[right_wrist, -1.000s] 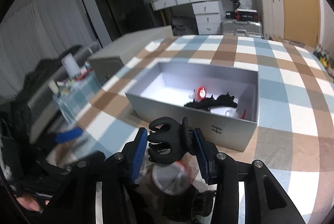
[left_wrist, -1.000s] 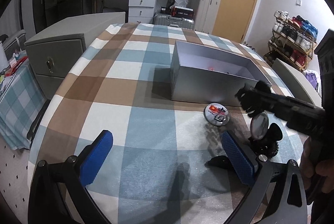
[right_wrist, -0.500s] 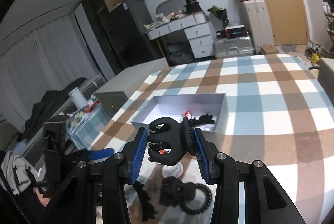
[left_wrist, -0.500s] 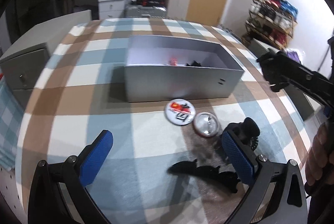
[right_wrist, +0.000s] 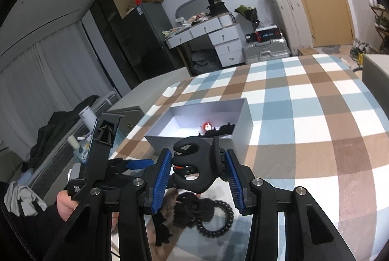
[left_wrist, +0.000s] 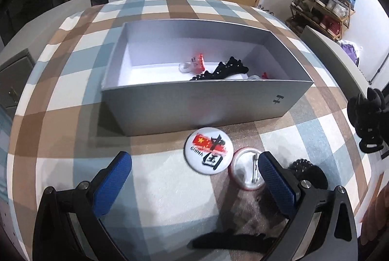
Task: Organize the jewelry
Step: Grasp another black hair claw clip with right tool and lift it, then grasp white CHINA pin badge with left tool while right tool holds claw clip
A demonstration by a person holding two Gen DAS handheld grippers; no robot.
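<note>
My right gripper (right_wrist: 198, 171) is shut on a black claw hair clip (right_wrist: 197, 163) and holds it in the air, short of the grey open box (right_wrist: 244, 126). The clip also shows at the right edge of the left wrist view (left_wrist: 367, 120). The box (left_wrist: 194, 105) holds a red-and-white piece (left_wrist: 198, 61) and black hair pieces (left_wrist: 226, 70). My left gripper (left_wrist: 194, 178) is open and empty above the table, near a white China badge (left_wrist: 210, 154) and a face-down silver badge (left_wrist: 248, 171).
A black spiral hair tie (right_wrist: 215, 218) and other black hair pieces (right_wrist: 187, 207) lie on the checked tablecloth (right_wrist: 304, 115) below the clip. A flat black clip (left_wrist: 231, 240) lies near the table's front edge. A grey cabinet (left_wrist: 14, 71) stands left of the table.
The right gripper has lifted the claw clip higher and back from the box. The left gripper has moved forward and now looks down into the box, over the badges.
</note>
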